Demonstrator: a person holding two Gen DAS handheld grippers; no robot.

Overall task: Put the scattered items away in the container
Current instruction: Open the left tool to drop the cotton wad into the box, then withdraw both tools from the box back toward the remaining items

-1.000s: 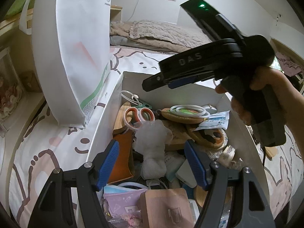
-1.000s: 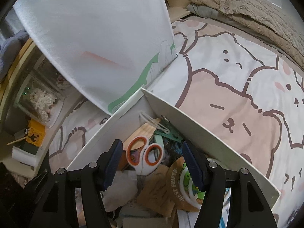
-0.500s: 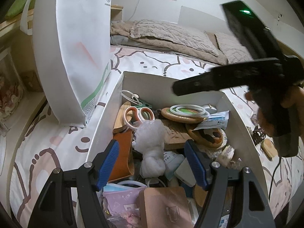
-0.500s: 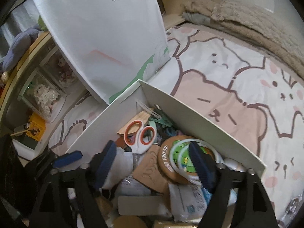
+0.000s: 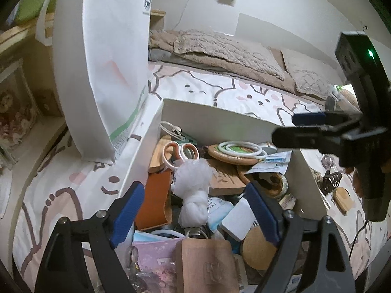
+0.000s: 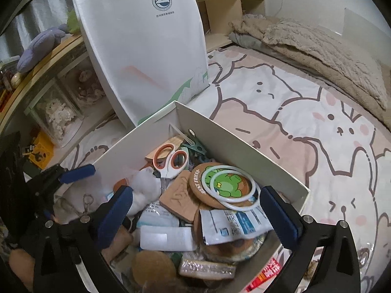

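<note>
A white box [image 5: 215,122] [image 6: 234,134] on the bed holds several items: orange-handled scissors [image 5: 179,151] [image 6: 171,160], a frog coaster [image 6: 226,185] with white rings, a white cloth wad [image 5: 193,190] and packets. My left gripper [image 5: 195,214] is open and empty over the box's near end. My right gripper [image 6: 198,217] is open and empty over the box's right end; it also shows in the left wrist view [image 5: 308,129] at the right. On the sheet right of the box lie a wooden piece [image 5: 343,200] and a dark hair clip [image 5: 331,180].
A tall white paper bag [image 5: 102,61] [image 6: 146,48] stands just left of the box. A beige blanket and pillows [image 5: 220,51] lie at the far end of the bed. A shelf with clear boxes [image 6: 61,102] runs along the left side.
My right gripper has pulled back to the right, away from above the box's middle to its right end. My left gripper has stayed put, open.
</note>
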